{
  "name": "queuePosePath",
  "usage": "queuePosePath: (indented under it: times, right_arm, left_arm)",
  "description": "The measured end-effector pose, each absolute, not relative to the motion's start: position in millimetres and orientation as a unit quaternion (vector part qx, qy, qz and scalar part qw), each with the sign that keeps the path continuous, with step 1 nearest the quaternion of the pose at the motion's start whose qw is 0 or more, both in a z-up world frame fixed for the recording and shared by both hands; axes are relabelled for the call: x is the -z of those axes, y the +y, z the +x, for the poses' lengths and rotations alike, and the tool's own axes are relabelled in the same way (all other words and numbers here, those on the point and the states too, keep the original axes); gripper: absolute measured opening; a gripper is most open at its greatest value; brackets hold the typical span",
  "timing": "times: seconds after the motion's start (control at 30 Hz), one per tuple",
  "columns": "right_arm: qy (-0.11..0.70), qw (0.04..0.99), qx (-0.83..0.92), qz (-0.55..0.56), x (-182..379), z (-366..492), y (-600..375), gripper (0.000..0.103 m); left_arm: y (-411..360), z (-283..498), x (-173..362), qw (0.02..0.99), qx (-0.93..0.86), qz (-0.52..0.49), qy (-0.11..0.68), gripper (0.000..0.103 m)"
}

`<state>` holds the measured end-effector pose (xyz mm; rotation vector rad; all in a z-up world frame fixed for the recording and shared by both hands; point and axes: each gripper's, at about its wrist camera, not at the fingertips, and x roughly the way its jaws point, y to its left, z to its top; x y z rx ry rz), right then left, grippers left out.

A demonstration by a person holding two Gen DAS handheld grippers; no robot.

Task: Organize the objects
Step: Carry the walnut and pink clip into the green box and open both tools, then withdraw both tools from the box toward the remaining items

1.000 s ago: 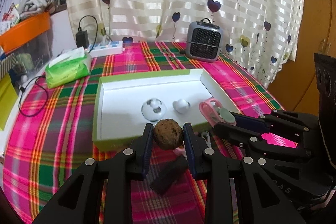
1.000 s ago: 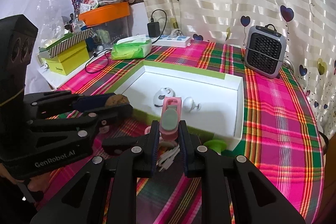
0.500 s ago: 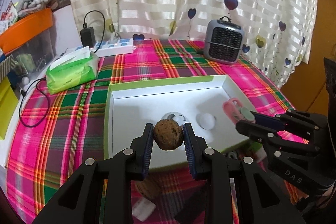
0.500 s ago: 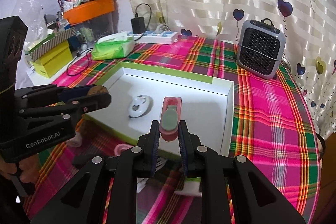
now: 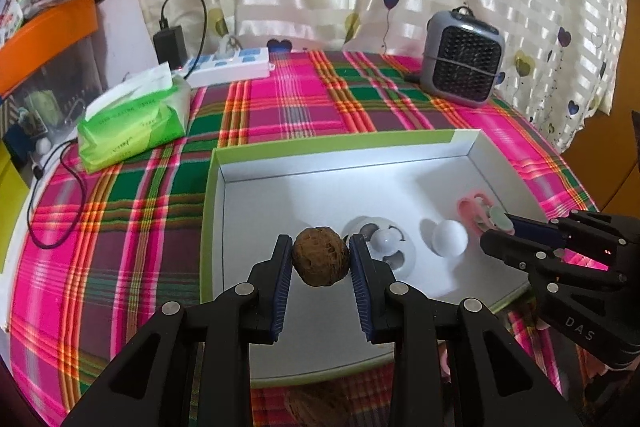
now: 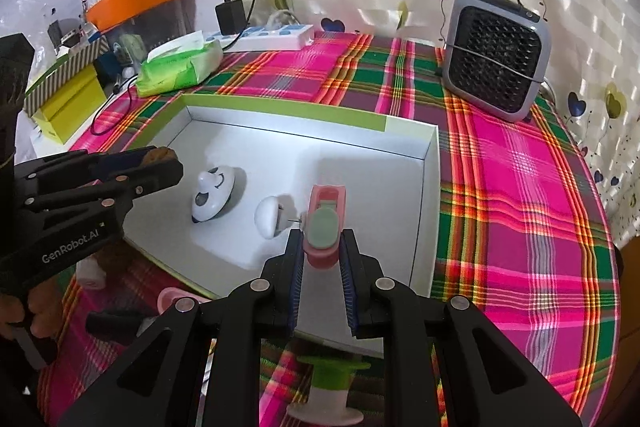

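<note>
The left claw (image 5: 320, 261) grips a brown walnut (image 5: 319, 255) over the near left part of the white box (image 5: 336, 143), and the right claw (image 6: 322, 255) grips a pink clip (image 6: 325, 223), pointing far, over the near right part.

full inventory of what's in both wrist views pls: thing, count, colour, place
box: 1, white inside, green rim, centre of cloth
tablecloth: 1, pink-green plaid, over table
walnut: 1, brown, in left gripper, over box
clip: 1, pink with green pad, in right gripper, over box
round gadget: 1, white, in box
knob: 1, white, in box
spool: 1, green-pink, on cloth before box
tissue pack: 1, green, left of box
power strip: 1, white, far edge
heater: 1, grey, far right
left gripper: black, shut on walnut
right gripper: black, shut on clip
</note>
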<state>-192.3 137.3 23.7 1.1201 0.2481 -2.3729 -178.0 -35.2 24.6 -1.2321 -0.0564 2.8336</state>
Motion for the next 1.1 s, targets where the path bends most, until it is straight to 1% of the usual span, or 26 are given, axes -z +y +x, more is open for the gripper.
queuePosePath:
  times: [0.53,0.63,0.67,0.7,0.73,1.1]
  right_arm:
    - [0.090,0.265,0.865,0.417,-19,-197,128,0.019]
    - [0.093,0.259,0.868,0.413,-19,-195,129,0.025]
    - [0.093,0.257,0.869,0.412,-20,-195,129,0.031]
    - [0.094,0.256,0.870,0.410,-21,-194,130,0.040]
    - [0.095,0.255,0.871,0.409,-22,-192,130,0.043]
    - [0.143,0.237,0.892,0.356,-47,-154,129,0.044]
  left_arm:
    - [-28,-187,-13,0.045,-0.908,-0.416,-0.014,0.027]
    - [-29,-186,-13,0.045,-0.909,-0.414,-0.017,0.027]
    - [-29,-186,-14,0.045,-0.910,-0.413,-0.018,0.027]
    - [-30,-185,-15,0.044,-0.910,-0.411,-0.018,0.027]
    - [-30,-184,-16,0.042,-0.912,-0.408,-0.019,0.027]
    - [-35,-164,-36,0.028,-0.923,-0.384,-0.027,0.027]
